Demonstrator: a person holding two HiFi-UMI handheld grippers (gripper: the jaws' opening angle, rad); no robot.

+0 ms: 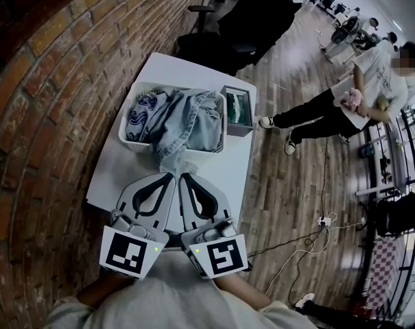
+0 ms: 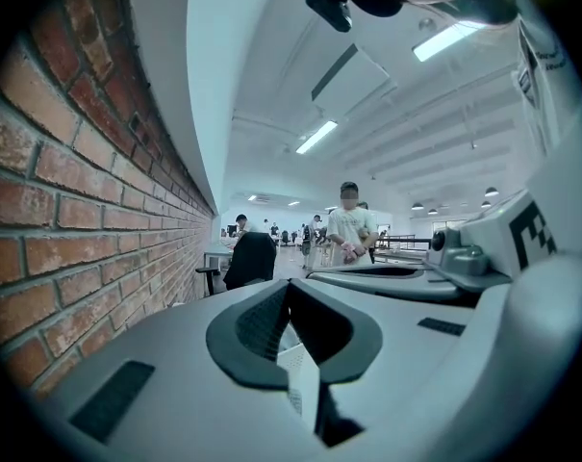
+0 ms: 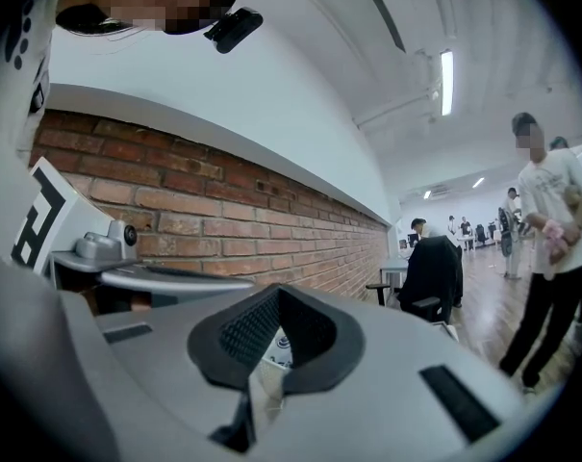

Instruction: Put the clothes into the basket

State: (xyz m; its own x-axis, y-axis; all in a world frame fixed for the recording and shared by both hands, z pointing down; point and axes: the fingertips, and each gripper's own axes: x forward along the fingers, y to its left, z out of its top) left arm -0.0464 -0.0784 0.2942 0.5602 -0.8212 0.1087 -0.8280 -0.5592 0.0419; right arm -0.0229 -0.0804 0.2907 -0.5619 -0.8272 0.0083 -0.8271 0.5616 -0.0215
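A white perforated plastic basket (image 1: 127,130) is sitting on the far half of the white rectangular tabletop (image 1: 121,180), which is running alongside a red brick wall (image 1: 49,115). The clothes are already lying in it: a pale blue denim garment (image 1: 191,122) is filling the middle and right of the basket, and a blue-and-white patterned cloth (image 1: 144,108) is bunching up against its left wall. One end of the denim is spilling over the basket's near rim and trailing onto the tabletop. A small open grey box (image 1: 239,108) is standing against the basket's right side, close to the tabletop's right edge.

The person is holding both grippers side by side over the near end of the tabletop, pointing towards the basket. The left gripper (image 1: 170,177) (image 2: 289,289) is keeping its jaws pressed fully together and gripping nothing. The right gripper (image 1: 184,177) (image 3: 276,293) is doing the same, its jaws meeting with nothing between them. Their tips are hovering just short of the trailing denim; whether they are touching it I cannot tell.

Past the tabletop's far edge a black office chair (image 1: 214,43) with a dark coat over it is standing by the wall. Off to the right a person in a white T-shirt (image 1: 375,74) is standing on the wooden plank floor (image 1: 289,190).
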